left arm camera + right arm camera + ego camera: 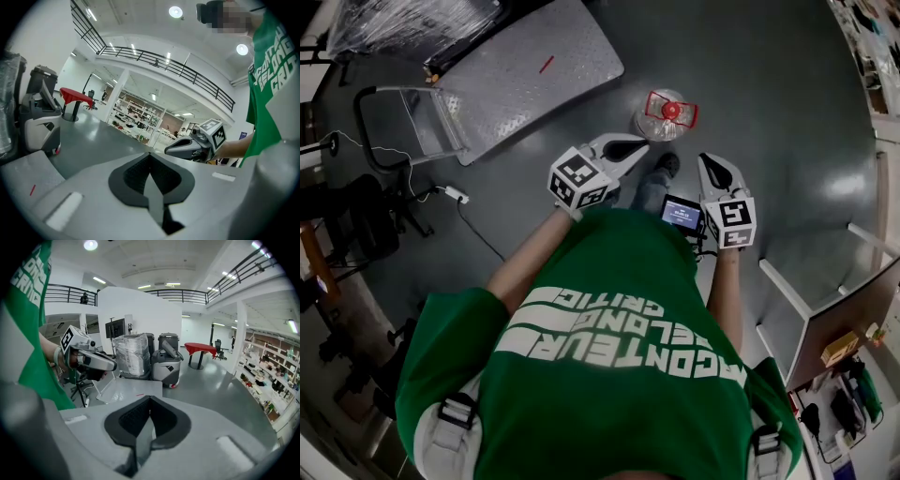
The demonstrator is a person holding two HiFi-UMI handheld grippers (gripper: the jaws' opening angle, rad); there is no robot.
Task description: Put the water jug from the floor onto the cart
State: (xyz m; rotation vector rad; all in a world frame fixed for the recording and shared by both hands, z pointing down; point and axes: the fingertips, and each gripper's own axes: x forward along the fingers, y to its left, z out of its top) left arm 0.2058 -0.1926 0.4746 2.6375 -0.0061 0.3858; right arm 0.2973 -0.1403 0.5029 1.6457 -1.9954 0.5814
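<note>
In the head view the clear water jug, with a red cap and red handle, stands on the grey floor just ahead of both grippers. The flat metal cart lies to the jug's left, its handle toward the left; its deck also shows in the right gripper view. My left gripper is shut and empty, pointing toward the jug but apart from it. My right gripper is also shut and empty, a little nearer me. The jaws meet in the left gripper view and in the right gripper view.
A cable with a white plug lies on the floor left of me, beside a black chair. A white frame stands at the right. Behind the cart are a wrapped pallet and a floor-cleaning machine.
</note>
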